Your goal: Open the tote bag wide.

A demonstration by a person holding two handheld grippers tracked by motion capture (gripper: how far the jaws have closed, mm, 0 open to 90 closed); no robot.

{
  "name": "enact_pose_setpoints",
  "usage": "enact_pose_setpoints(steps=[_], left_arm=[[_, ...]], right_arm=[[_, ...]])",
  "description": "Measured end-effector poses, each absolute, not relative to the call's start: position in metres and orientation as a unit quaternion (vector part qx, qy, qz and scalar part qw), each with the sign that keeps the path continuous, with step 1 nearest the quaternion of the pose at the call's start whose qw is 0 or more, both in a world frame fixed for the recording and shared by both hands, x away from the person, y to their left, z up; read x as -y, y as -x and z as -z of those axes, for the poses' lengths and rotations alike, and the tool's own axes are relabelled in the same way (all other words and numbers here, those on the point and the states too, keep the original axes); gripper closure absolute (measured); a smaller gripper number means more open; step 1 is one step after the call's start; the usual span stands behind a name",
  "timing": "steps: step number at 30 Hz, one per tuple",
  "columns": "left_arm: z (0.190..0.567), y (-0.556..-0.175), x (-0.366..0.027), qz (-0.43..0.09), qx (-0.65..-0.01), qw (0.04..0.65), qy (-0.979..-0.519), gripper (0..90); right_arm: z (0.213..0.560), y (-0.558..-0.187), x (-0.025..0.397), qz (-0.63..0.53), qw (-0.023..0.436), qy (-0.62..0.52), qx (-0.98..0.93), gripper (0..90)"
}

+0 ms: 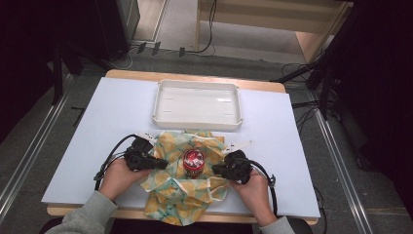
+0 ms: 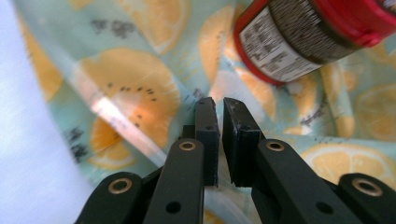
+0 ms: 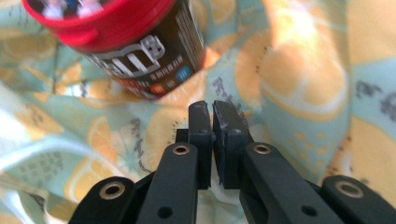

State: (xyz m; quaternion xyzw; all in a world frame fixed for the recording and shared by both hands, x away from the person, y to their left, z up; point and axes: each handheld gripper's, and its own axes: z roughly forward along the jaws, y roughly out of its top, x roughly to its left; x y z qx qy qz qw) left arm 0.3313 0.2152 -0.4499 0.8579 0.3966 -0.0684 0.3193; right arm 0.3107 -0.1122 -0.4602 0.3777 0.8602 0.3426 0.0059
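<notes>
1. A candy jar point(image 1: 193, 163) with a red lid stood upright on the middle of a lemon-print cloth point(image 1: 170, 192), which lay rumpled at the near edge of the white table point(image 1: 87, 146).
2. The left gripper point(image 1: 163, 165) sat on the cloth just left of the jar; the right gripper point(image 1: 217, 170) sat just right of it. Both pointed inward at the jar, which stood between them, about equally near each.
3. The jar's long axis ran vertical, crosswise to both tools' line of approach.
4. In the left gripper view, the jaws of the left gripper point(image 2: 218, 105) were nearly together with a thin slit between, resting low on the cloth point(image 2: 135, 93). Whether a fold was pinched there could not be made out.
5. In the right gripper view, the right gripper point(image 3: 208, 108) showed its jaws pressed almost closed over the cloth point(image 3: 299, 84); possibly nipping fabric, but I cannot tell.
6. The gripper views showed the jar's label, barcode side point(image 2: 280, 51) and logo side point(image 3: 140, 60); the high view showed the lid top instead.
7. A white tray point(image 1: 197, 122) lay beyond the cloth, empty, apart from both tools.
8. Judgement: any lift of the cloth around the jar would turn on both sides rising evenly.
</notes>
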Motion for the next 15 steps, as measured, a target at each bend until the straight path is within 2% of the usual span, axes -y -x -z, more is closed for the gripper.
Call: enact_pose_setpoints(steps=[9,15], left_arm=[[0.454,-0.333,-0.229,0.048,-0.415,0.309,-0.855,90.0],[0.453,-0.334,-0.233,0.041,-0.419,0.307,-0.854,90.0]], right_arm=[[0.465,-0.307,0.123,-0.32,0.016,-0.391,-0.863,90.0],[0.464,-0.306,0.132,-0.314,0.018,-0.415,-0.854,90.0]])
